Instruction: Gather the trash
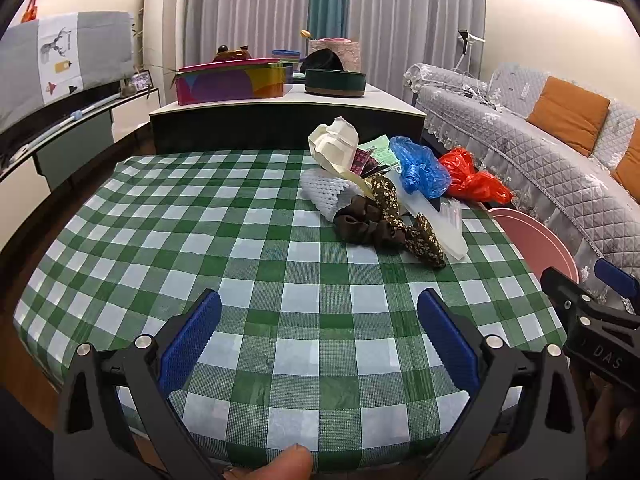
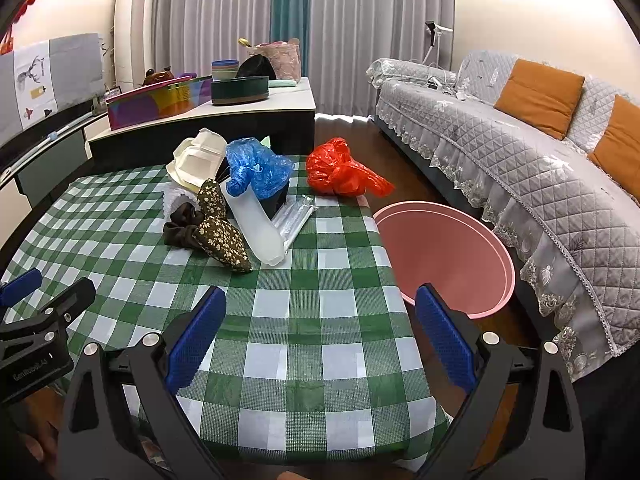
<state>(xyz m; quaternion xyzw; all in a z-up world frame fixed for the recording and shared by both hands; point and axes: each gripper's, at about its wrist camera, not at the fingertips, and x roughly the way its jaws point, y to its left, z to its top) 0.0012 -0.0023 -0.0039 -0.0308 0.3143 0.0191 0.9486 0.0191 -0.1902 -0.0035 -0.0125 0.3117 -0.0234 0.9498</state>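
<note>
**Nothing binned yet: both grippers wait at the near edge**

While the trash heap sits untouched at the far side of the checked table (image 2: 304,320), the pink bin (image 2: 444,256) beside it shows only bare pink inside, so the collecting looks barely begun.

From the right wrist camera, the right gripper (image 2: 320,336) hovers over the table's near edge, its blue pads spread wide with nothing between them. The bin stands on the floor at about two o'clock, just off the table's right edge. At eleven o'clock lies the clutter: a blue plastic bag (image 2: 258,170), a cream foam container (image 2: 196,158) behind it, a brown floral cloth (image 2: 220,228), a clear plastic sleeve (image 2: 258,226) and a white foam net (image 2: 176,200). The red plastic bag (image 2: 340,170) sits at twelve o'clock, near the table corner closest to the bin.

From the left wrist camera, the left gripper (image 1: 320,336) is likewise spread apart and empty, with the same pile at one o'clock.

Every piece remains to be lifted and dropped; the red bag looks like the shortest carry.
</note>
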